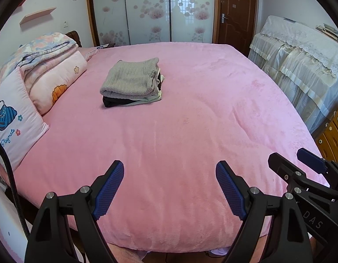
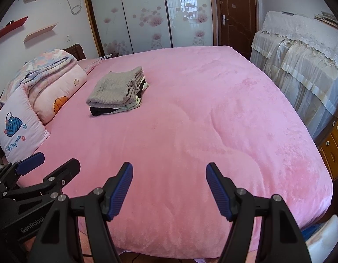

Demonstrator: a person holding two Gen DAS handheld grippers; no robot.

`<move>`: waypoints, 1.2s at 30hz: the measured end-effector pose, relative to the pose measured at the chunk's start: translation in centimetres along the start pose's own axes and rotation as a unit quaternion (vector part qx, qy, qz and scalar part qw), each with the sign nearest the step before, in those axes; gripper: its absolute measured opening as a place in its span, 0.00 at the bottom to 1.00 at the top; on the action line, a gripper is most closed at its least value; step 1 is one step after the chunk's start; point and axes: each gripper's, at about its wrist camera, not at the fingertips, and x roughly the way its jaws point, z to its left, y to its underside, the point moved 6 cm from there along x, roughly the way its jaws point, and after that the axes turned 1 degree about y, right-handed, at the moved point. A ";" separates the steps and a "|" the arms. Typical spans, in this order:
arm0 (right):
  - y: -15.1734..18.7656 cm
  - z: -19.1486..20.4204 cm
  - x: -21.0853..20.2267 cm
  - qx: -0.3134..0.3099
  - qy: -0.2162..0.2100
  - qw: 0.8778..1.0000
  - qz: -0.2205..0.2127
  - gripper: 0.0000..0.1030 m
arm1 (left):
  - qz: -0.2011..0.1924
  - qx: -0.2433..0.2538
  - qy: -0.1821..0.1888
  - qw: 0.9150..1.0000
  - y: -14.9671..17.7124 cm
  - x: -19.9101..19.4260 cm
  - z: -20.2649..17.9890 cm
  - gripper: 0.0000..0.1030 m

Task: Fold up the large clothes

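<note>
A stack of folded clothes lies on the pink bed (image 1: 190, 120), left of its middle: a grey knit sweater (image 1: 131, 77) on top, black and pale green garments (image 1: 125, 102) under it. The stack also shows in the right wrist view (image 2: 116, 88). My left gripper (image 1: 170, 188) is open and empty over the bed's near edge, far from the stack. My right gripper (image 2: 169, 188) is open and empty beside it, also over the near edge. Each gripper shows at the edge of the other's view, the right one (image 1: 300, 166) and the left one (image 2: 44, 168).
Folded floral quilts (image 1: 52, 70) and a "Playmate" pillow (image 1: 13, 127) lie at the bed's left side. A lace-covered piece of furniture (image 1: 300, 65) and wooden drawers (image 1: 331, 138) stand to the right. A sliding wardrobe (image 1: 151, 11) and a brown door (image 1: 236, 11) are behind the bed.
</note>
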 end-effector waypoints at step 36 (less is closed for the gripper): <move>0.1 -0.7 0.2 0.016 0.013 1.000 -0.002 0.68 | 0.011 -0.008 -0.011 1.000 -0.2 0.7 -0.4 0.82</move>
